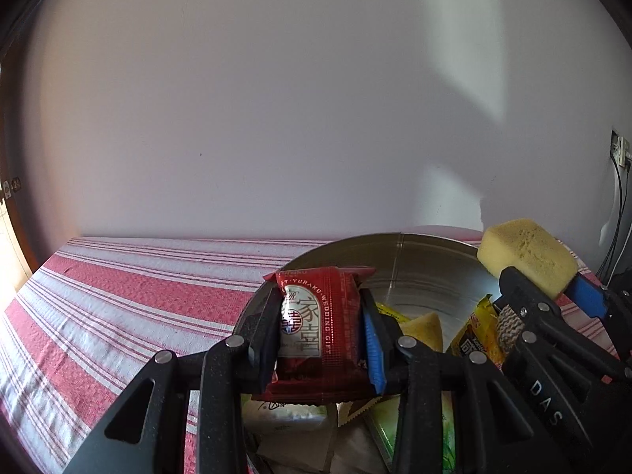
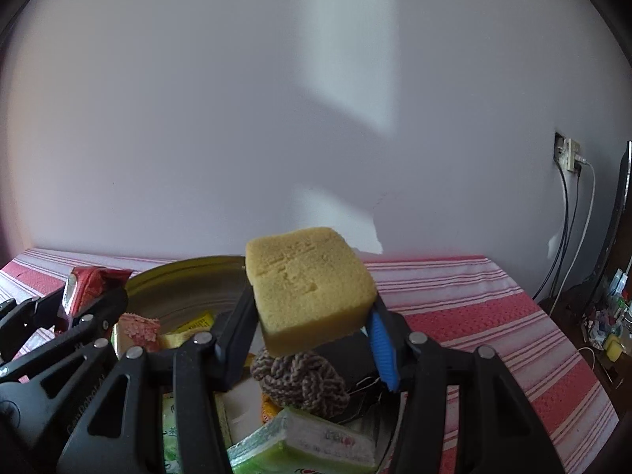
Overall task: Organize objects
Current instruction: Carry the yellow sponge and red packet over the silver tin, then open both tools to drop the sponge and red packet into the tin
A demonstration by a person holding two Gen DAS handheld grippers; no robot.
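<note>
While both tools hang over the metal bowl in the lower middle of each frame, each one's got something clamped: the left tool grips a red snack packet, the right tool squeezes a yellow sponge. Below them sit tissue packs and a knitted ball. Further back it's just striped table and wall. Looks like the carry step; next they'll each need a clear spot to set down.

A red snack packet stands upright, pinched above a round metal tin. A yellow sponge block, tilted, is held over the tin's mixed packets.
</note>
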